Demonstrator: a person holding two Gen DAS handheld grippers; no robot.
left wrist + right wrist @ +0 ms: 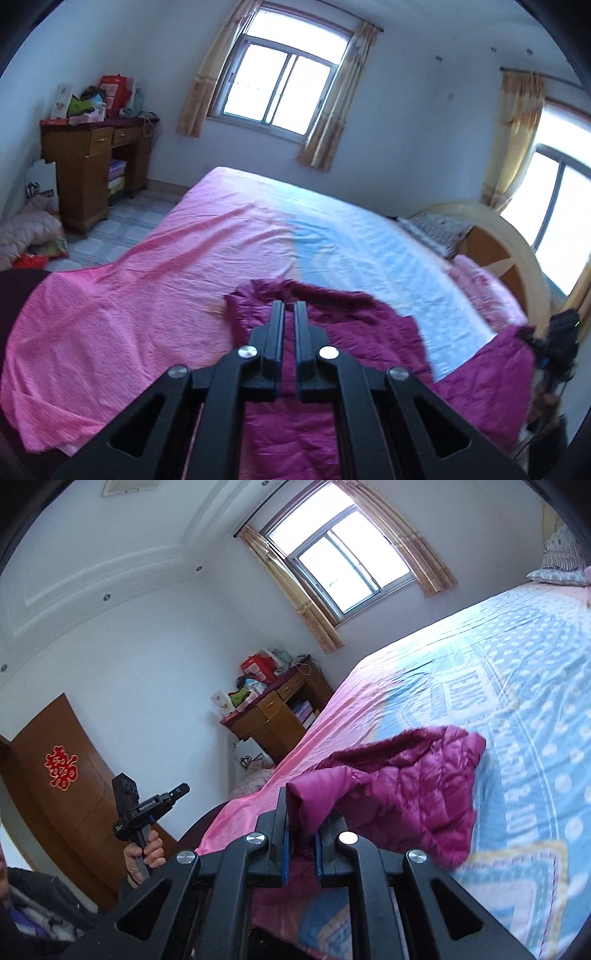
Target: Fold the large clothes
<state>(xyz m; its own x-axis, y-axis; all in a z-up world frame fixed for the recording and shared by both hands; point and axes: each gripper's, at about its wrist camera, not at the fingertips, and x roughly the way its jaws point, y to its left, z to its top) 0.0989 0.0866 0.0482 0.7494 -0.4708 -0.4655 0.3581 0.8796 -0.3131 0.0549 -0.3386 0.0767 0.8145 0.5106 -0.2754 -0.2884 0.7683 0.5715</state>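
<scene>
A magenta quilted jacket [332,325] lies on the pink and blue bed sheet [155,280]. My left gripper [290,306] hovers above the jacket's near part, fingers nearly together with a thin gap and nothing between them. In the right wrist view my right gripper [308,808] is shut on a raised fold of the jacket [399,779], lifting that edge off the bed [517,701]. The left gripper [177,792] also shows there, held in a hand at the left, off the bed. The right gripper [561,339] appears at the right edge of the left wrist view.
A wooden desk [88,162] piled with bags stands by the far wall under a window [280,85]. Clothes lie on the floor [29,229] beside it. A curved headboard [517,243] and pillows [439,225] are at the right. A brown door [62,775] is at the left.
</scene>
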